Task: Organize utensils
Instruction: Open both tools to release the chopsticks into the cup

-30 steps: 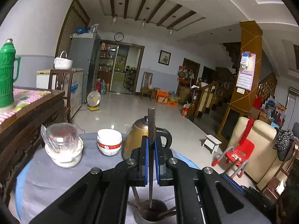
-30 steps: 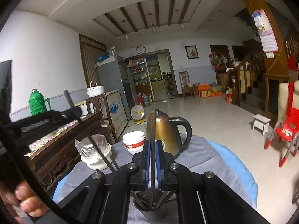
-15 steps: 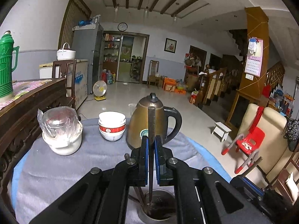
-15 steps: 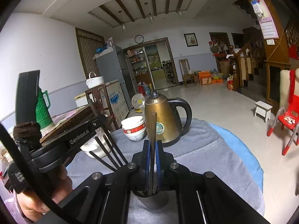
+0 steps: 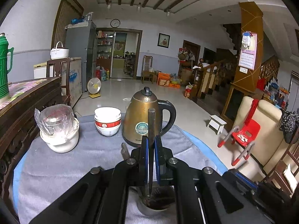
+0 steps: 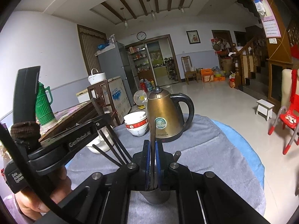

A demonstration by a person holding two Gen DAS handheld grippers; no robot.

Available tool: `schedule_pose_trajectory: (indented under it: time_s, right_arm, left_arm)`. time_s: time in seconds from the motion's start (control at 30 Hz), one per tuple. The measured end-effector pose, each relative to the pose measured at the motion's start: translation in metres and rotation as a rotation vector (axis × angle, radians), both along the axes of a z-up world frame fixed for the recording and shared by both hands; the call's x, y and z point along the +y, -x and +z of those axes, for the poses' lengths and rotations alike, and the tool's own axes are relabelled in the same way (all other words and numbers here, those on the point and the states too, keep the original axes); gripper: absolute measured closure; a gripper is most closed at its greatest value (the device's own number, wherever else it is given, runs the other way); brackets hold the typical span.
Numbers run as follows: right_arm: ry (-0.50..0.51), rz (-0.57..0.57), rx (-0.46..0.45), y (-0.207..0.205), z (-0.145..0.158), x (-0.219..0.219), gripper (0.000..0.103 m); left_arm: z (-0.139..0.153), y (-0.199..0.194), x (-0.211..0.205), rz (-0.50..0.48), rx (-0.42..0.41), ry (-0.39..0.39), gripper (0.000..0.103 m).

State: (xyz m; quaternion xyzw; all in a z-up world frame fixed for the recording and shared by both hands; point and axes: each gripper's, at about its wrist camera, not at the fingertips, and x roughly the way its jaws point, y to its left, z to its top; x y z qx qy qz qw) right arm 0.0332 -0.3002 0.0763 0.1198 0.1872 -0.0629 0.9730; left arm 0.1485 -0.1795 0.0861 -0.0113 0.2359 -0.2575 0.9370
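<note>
Gripping one dark chopstick (image 5: 151,130) upright, our left gripper (image 5: 151,160) is lowering its tip into the metal cup (image 5: 158,205) before the kettle (image 5: 143,117); our right gripper (image 6: 152,166) is clamping another chopstick (image 6: 152,136) above that cup (image 6: 156,197).

cup (image 6: 154,197) rim hidden by right tongs (image 6: 152,160) | stick (image 5: 151,149) tip unclear

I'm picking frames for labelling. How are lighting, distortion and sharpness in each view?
Left wrist view: dim indoor light, strong fisheye bending with black corners, kettle sharp, cup shadowed under the left gripper. Right wrist view: same bending, floor glare, the hand at the left edge blurred.
</note>
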Motion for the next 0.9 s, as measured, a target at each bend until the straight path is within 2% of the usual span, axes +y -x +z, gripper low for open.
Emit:
schedule_pose_trajectory:
  time_s: [0.07, 0.13, 0.2, 0.27, 0.33, 0.4, 0.53, 0.57, 0.63, 0.67, 0.73, 0.77, 0.9]
  right_arm:
    - [-0.012, 0.012, 0.0, 0.0, 0.0, -0.002, 0.095]
    - [-0.019, 0.018, 0.002, 0.001, 0.0, -0.003, 0.095]
    - [-0.032, 0.031, 0.003, 0.003, 0.001, -0.004, 0.095]
    - [-0.039, 0.034, 0.0, 0.005, 0.003, -0.005, 0.094]
    - [-0.051, 0.037, -0.008, 0.009, 0.005, -0.006, 0.094]
    - [-0.065, 0.045, -0.013, 0.013, 0.007, -0.007, 0.094]
    - [-0.072, 0.064, -0.064, 0.033, 0.016, -0.005, 0.09]
    - [-0.077, 0.069, -0.074, 0.037, 0.018, -0.004, 0.083]
    - [-0.091, 0.076, -0.103, 0.048, 0.022, -0.005, 0.061]
    - [-0.097, 0.072, -0.121, 0.055, 0.023, -0.005, 0.035]
    - [-0.094, 0.059, -0.167, 0.07, 0.025, -0.004, 0.031]
    - [-0.089, 0.056, -0.168, 0.074, 0.026, -0.004, 0.032]
    - [-0.091, 0.053, -0.169, 0.091, 0.025, -0.001, 0.033]
  left_arm:
    - [0.002, 0.005, 0.005, -0.003, -0.015, -0.01, 0.096]
    - [0.005, 0.011, 0.01, -0.01, -0.028, -0.029, 0.09]
    - [0.009, 0.018, 0.018, -0.005, -0.047, -0.038, 0.065]
    - [0.012, 0.027, 0.026, 0.013, -0.077, -0.055, 0.052]
    - [0.016, 0.034, 0.037, 0.02, -0.084, -0.07, 0.046]
    - [0.017, 0.041, 0.047, 0.027, -0.076, -0.09, 0.035]
    - [0.013, 0.056, 0.068, 0.042, -0.064, -0.117, 0.026]
    - [0.011, 0.06, 0.073, 0.049, -0.054, -0.134, 0.021]
    - [0.005, 0.068, 0.079, 0.061, -0.035, -0.17, 0.019]
    - [0.002, 0.072, 0.081, 0.065, -0.029, -0.186, 0.019]
    - [-0.003, 0.079, 0.087, 0.065, -0.019, -0.201, 0.016]
    - [-0.007, 0.085, 0.09, 0.064, -0.003, -0.212, 0.013]
    - [-0.017, 0.101, 0.095, 0.073, 0.022, -0.275, 0.012]
